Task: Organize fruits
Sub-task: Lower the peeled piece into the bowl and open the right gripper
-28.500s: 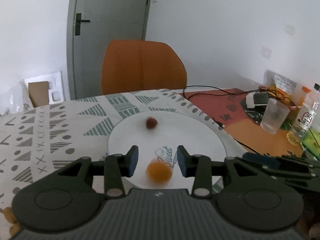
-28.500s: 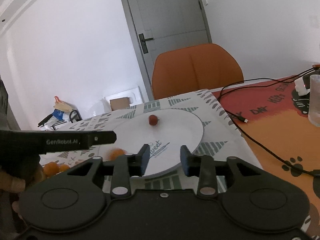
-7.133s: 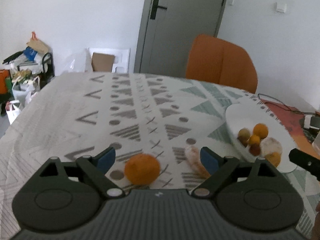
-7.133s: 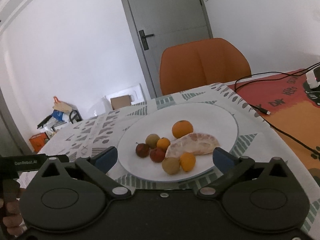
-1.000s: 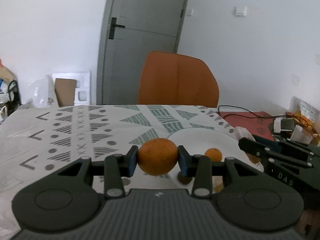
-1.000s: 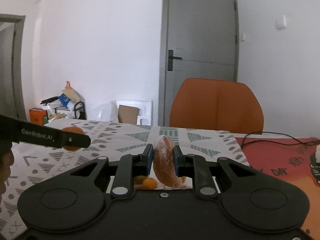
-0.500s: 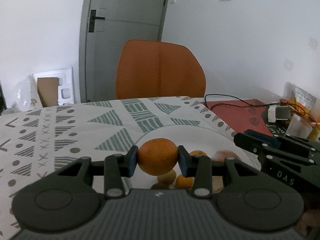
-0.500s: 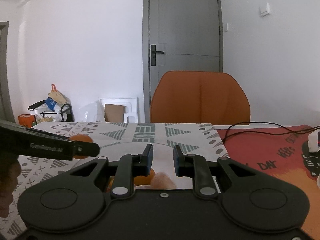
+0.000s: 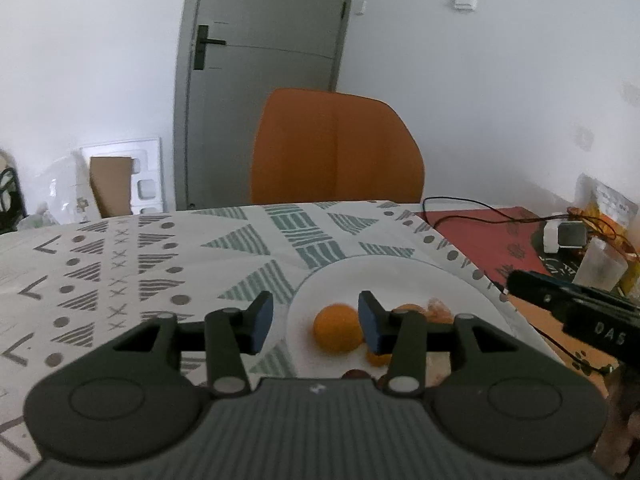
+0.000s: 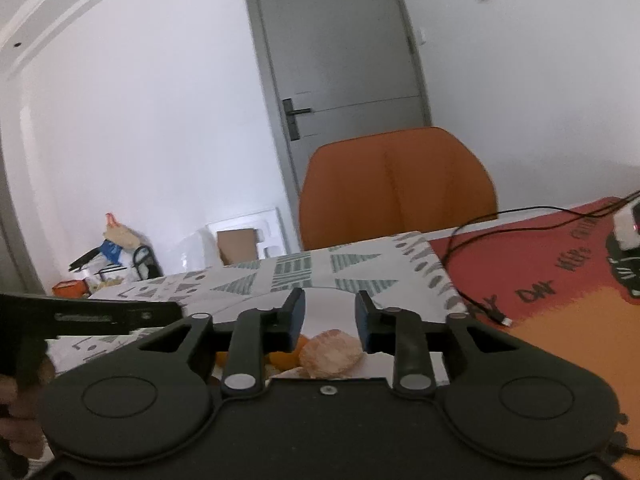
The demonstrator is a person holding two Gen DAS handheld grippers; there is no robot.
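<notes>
Orange (image 9: 337, 327) dropped from left gripper (image 9: 316, 322) onto plate (image 9: 400, 276); peeled segment (image 10: 331, 353) likewise from right gripper (image 10: 329, 317). Both jaws opening, empty. Risk: round orange may roll off rim.

My black tool (image 9: 316, 316) has blue pads; orange fruit (image 9: 337, 329) on white plate (image 9: 460, 300), grey-green triangle-patterned cloth (image 9: 160, 264), orange chair (image 9: 336, 148).
</notes>
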